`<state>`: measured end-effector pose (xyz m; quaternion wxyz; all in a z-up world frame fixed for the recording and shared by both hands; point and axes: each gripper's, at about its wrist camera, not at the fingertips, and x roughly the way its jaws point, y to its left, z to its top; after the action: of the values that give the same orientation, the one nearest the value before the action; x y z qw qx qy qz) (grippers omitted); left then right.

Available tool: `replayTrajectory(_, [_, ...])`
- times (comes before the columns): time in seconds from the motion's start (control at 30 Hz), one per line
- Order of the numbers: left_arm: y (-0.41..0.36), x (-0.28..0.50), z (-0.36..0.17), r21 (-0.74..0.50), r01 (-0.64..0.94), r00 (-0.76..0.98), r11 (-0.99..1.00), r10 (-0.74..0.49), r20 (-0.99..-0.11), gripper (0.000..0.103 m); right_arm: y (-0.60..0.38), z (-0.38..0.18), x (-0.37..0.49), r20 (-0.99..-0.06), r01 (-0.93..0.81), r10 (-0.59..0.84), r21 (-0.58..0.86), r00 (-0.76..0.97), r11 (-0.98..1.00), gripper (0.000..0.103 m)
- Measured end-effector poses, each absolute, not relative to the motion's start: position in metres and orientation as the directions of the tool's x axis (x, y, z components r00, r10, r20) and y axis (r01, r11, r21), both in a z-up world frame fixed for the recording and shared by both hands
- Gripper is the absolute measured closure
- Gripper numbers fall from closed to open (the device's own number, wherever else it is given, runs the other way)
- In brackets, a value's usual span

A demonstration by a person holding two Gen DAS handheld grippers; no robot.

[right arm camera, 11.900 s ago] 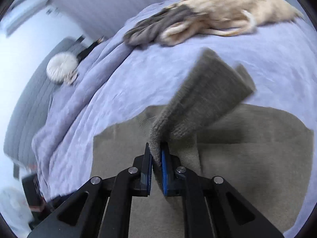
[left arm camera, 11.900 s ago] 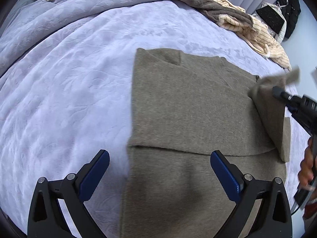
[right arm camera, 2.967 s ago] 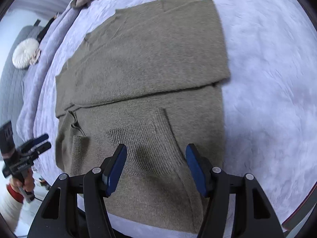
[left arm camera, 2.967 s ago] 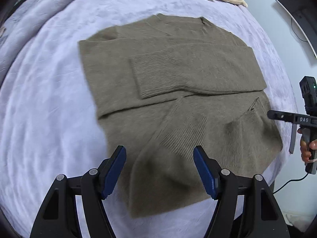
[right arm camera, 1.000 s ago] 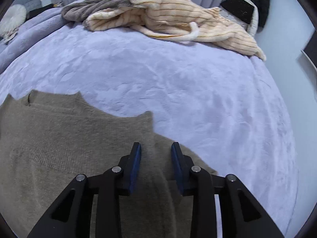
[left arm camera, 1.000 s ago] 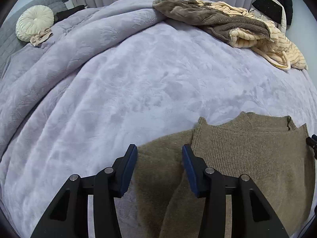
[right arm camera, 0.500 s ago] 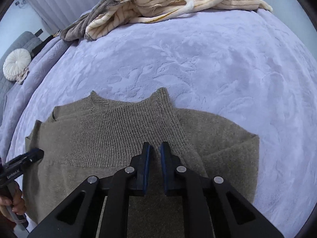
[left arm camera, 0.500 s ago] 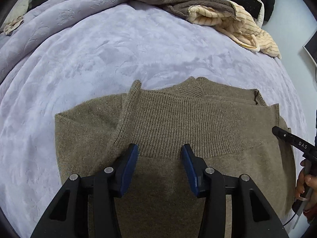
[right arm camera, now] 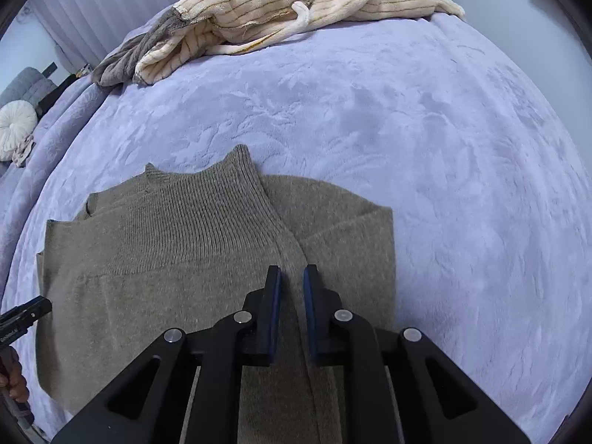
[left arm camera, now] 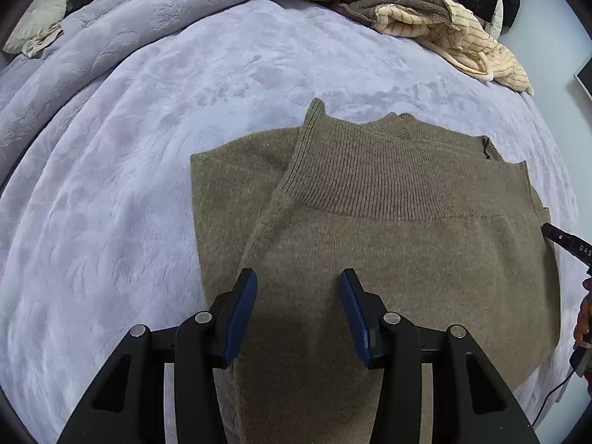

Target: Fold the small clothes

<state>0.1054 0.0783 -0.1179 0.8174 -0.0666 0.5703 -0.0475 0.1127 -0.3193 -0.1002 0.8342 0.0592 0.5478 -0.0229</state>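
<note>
An olive-brown knit sweater (left arm camera: 388, 222) lies on the lilac bedspread (left arm camera: 148, 129), folded in half with its ribbed hem band (left arm camera: 366, 181) laid over the neck end. It also shows in the right wrist view (right arm camera: 166, 259). My left gripper (left arm camera: 298, 296) is open over the sweater's left part, nothing between its blue pads. My right gripper (right arm camera: 291, 288) stands with a narrow gap over the sweater's right edge, empty. Its tip shows at the right edge of the left wrist view (left arm camera: 562, 238).
A pile of cream striped and brown fleece clothes (right arm camera: 277, 11) lies at the far side of the bed (left arm camera: 407, 11). A round cream cushion (right arm camera: 14, 125) sits far left. The bedspread (right arm camera: 444, 148) stretches right to the bed's edge.
The sweater's lower half was carried up and laid over its upper half. In the last half second both grippers drew back a little, and the right jaws opened slightly.
</note>
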Motion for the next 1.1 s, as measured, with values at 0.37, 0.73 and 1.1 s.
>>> replayTrajectory(0.37, [0.116,0.053,-0.117,-0.159,-0.128,0.279,0.979,-0.118,-0.953,0.035,-0.318,-0.093,0.053,-0.926,0.173,0.149,0.22,0.348,0.96,0.089])
replayTrajectory(0.73, [0.139,-0.005,-0.144,-0.453,-0.342,0.18,0.824,-0.415,-0.892,0.035,-0.297,-0.108,-0.01,-0.896,0.228,0.357,0.417,0.263,0.88,0.061])
replayTrajectory(1.1, [0.138,-0.009,-0.147,-0.478,-0.453,0.289,0.753,-0.383,-0.877,0.067,-0.338,-0.146,-0.026,-0.791,0.501,0.503,0.61,0.347,0.614,0.062])
